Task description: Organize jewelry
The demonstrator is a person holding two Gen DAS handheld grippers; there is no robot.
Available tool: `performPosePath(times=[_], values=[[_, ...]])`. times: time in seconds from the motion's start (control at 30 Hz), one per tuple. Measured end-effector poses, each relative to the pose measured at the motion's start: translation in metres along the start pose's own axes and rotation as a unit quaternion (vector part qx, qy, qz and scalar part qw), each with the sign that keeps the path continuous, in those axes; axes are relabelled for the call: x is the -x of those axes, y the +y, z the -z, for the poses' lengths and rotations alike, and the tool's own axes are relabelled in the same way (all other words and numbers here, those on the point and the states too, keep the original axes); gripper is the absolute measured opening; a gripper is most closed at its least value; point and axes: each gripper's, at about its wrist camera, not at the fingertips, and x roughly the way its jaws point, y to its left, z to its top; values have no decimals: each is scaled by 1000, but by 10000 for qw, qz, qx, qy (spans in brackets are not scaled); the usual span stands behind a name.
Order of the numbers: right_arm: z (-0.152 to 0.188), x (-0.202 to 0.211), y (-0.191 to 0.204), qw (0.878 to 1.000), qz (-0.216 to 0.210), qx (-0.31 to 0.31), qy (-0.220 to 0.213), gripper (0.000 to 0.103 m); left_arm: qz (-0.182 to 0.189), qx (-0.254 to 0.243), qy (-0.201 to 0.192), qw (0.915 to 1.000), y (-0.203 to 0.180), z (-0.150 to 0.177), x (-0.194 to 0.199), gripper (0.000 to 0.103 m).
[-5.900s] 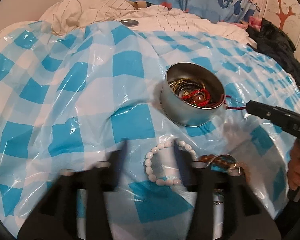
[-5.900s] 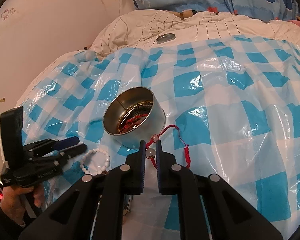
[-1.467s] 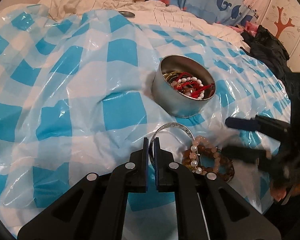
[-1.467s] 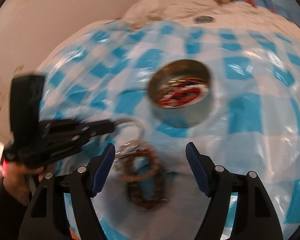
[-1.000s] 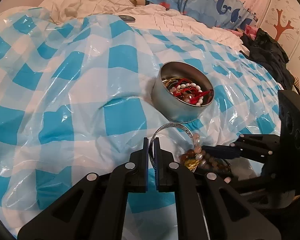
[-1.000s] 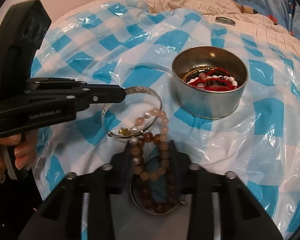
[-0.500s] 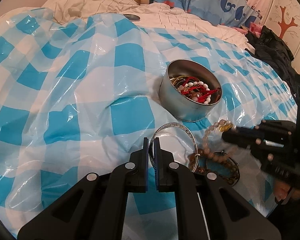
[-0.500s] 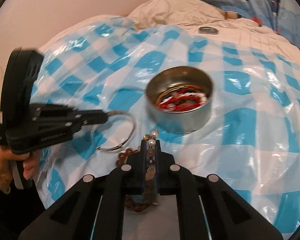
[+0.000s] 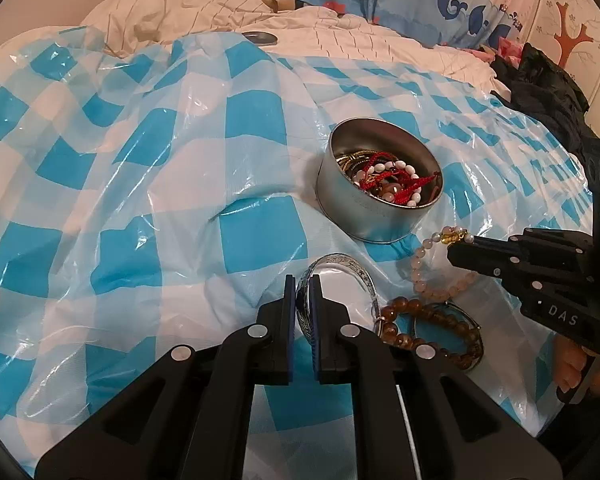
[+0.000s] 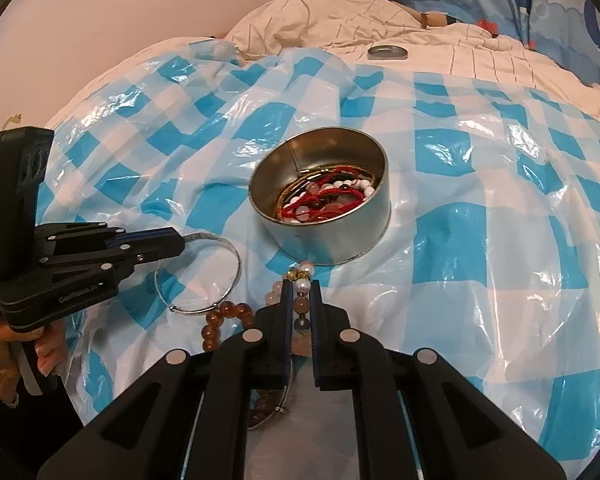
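Now my left gripper [image 9: 304, 280] clamped on the silver bangle [image 9: 342, 280] lying on the checked sheet [image 9: 180, 184], my right gripper [image 10: 300, 286] pinching the pale bead bracelet [image 10: 300, 304], lifted just beside the tin [image 10: 320, 216], brown beads [image 9: 432, 320] near.

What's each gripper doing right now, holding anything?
Left gripper: shut on the silver bangle.
Right gripper: just closed on the pale bead bracelet, near the tin.
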Motion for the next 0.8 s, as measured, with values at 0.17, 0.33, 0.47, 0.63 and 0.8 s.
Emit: performPosePath(times=[0.17,0.33,0.47,0.63,0.8], values=[[1,-1,-3,10000,39,-60,14,9,-47,-37,-46,10000,-1,-1,1,6],[1,0,-5,9999,53,-97,21,9,-91,-88,-28,9999,-2,-1,1,6],[1,-1,-5,9999,60,-114,38,9,-105,-81,-10,9999,-2,-1,1,6],[1,-1,-5,9999,56,-113,37,9,-158,-98,18,9998,-2,0,-1,6],[1,-1,-6,9999,77,-117,53,9,-221,-109,123,9996,-3,1,-7,13]])
